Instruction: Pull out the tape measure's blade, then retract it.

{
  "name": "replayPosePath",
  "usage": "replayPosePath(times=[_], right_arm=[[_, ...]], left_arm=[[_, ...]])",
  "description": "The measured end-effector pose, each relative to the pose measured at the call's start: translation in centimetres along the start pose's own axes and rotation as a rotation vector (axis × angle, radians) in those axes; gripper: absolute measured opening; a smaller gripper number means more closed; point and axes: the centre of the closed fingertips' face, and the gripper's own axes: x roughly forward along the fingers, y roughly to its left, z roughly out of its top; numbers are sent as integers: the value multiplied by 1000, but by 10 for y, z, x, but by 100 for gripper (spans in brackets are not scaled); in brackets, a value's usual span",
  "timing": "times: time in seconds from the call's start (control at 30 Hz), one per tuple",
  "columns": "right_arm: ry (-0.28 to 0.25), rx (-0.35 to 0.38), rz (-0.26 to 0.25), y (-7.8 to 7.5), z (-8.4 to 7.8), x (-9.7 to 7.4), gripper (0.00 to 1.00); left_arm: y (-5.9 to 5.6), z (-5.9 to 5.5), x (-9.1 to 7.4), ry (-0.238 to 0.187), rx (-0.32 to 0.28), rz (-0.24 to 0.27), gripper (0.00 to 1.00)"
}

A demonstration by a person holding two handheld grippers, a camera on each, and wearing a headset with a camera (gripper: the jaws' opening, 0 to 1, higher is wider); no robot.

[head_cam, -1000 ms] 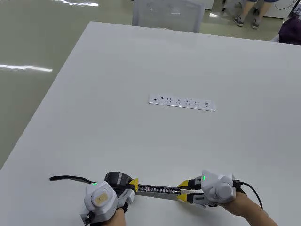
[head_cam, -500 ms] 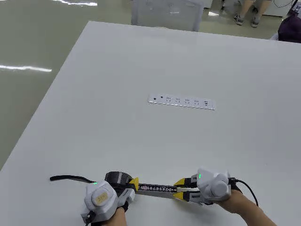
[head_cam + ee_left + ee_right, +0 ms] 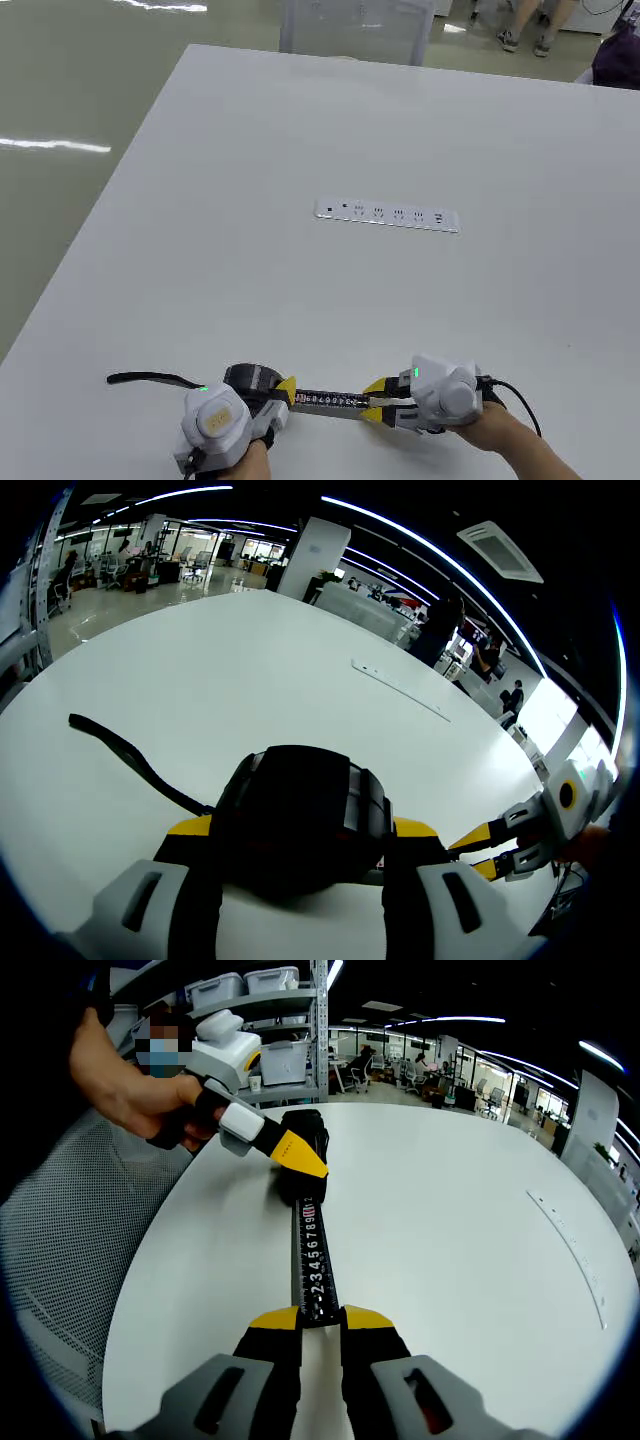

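A black tape measure case [image 3: 252,380] rests on the white table [image 3: 350,140] near its front edge, with a black wrist strap [image 3: 145,379] trailing left. My left gripper [image 3: 282,392] is shut on the case [image 3: 300,815]. A short length of blade [image 3: 329,401] runs right from the case to my right gripper [image 3: 374,402], which is shut on the blade's end. In the right gripper view the numbered blade [image 3: 312,1265] stretches from my right gripper [image 3: 320,1318] to the case [image 3: 303,1150], where the left gripper's yellow fingertips [image 3: 296,1152] hold it.
A white power strip [image 3: 388,216] lies mid-table, well beyond the grippers. A grey chair back [image 3: 355,30] stands at the table's far edge. A black cable [image 3: 520,400] trails from the right gripper. People stand in the far background.
My right gripper has moved left toward the case, and the exposed blade has grown shorter. The left gripper and case have stayed put.
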Motion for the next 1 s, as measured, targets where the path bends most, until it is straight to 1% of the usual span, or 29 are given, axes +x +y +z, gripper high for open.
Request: replayPosePath(times=[1.0], right_arm=[[-21,-6,25,3,22,26,12]], left_arm=[[1,0,0,1,-10,-8,62]])
